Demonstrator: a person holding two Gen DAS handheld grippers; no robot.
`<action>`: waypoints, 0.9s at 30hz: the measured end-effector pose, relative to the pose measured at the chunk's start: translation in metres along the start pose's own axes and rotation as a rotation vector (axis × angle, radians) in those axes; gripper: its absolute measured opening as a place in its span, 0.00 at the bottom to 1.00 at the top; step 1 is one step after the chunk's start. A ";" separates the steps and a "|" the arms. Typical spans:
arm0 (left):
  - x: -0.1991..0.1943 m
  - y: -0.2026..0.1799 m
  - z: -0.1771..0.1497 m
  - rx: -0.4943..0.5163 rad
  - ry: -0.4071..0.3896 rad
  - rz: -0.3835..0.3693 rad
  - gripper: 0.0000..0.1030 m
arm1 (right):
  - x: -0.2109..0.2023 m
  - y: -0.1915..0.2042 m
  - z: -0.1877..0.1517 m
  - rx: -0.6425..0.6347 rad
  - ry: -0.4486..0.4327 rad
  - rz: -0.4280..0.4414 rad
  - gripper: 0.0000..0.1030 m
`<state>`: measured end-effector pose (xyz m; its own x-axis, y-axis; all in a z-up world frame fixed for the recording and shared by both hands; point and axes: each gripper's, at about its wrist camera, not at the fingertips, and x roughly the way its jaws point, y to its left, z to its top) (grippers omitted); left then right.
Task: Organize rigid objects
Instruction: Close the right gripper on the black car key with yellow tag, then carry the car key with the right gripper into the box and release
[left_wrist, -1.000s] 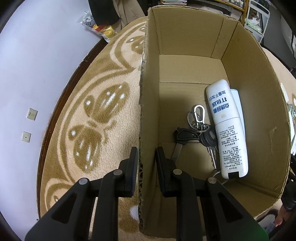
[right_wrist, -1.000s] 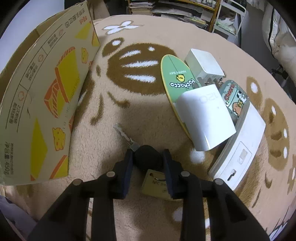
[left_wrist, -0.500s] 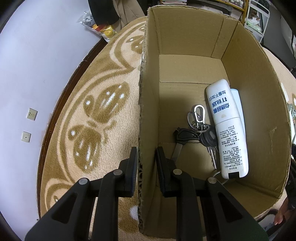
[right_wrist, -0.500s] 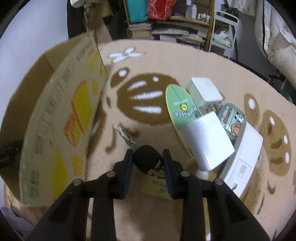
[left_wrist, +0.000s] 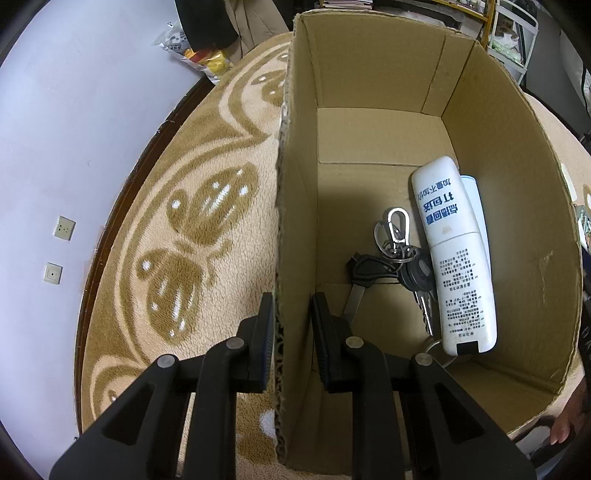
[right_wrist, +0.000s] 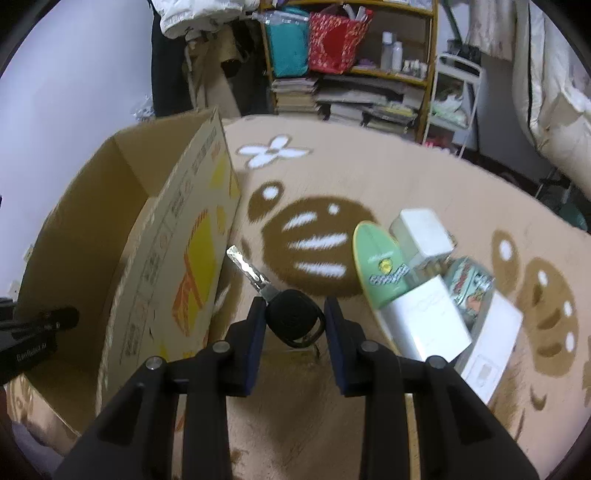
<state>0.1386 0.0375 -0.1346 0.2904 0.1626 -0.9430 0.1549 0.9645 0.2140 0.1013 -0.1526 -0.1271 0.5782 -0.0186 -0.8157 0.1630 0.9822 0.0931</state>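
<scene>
My right tool (right_wrist: 294, 325) has come up off the rug (right_wrist: 424, 177) since a second ago; it stays clamped on the black head of the key (right_wrist: 291, 319), blade pointing to the upper left toward the cardboard box (right_wrist: 177, 236), while the pile of white boxes (right_wrist: 424, 325) now sits lower right of the frame. My left tool (left_wrist: 291, 321) has not moved; its fingers straddle the box wall (left_wrist: 291, 206), pinching it; inside, the key bunch (left_wrist: 395, 258) and white bottle (left_wrist: 450, 254) lie as before.
</scene>
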 end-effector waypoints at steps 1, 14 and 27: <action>0.000 0.000 0.000 0.000 0.000 0.000 0.19 | -0.002 0.000 0.002 0.000 -0.006 -0.005 0.32; 0.003 -0.001 0.000 -0.004 0.008 -0.005 0.19 | -0.047 0.008 0.027 0.035 -0.179 0.044 0.32; 0.004 0.001 0.001 -0.007 0.011 -0.009 0.19 | -0.080 0.055 0.051 -0.076 -0.311 0.159 0.32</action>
<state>0.1414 0.0391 -0.1376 0.2782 0.1557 -0.9478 0.1512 0.9674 0.2033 0.1048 -0.1071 -0.0275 0.8091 0.0916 -0.5805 -0.0023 0.9882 0.1528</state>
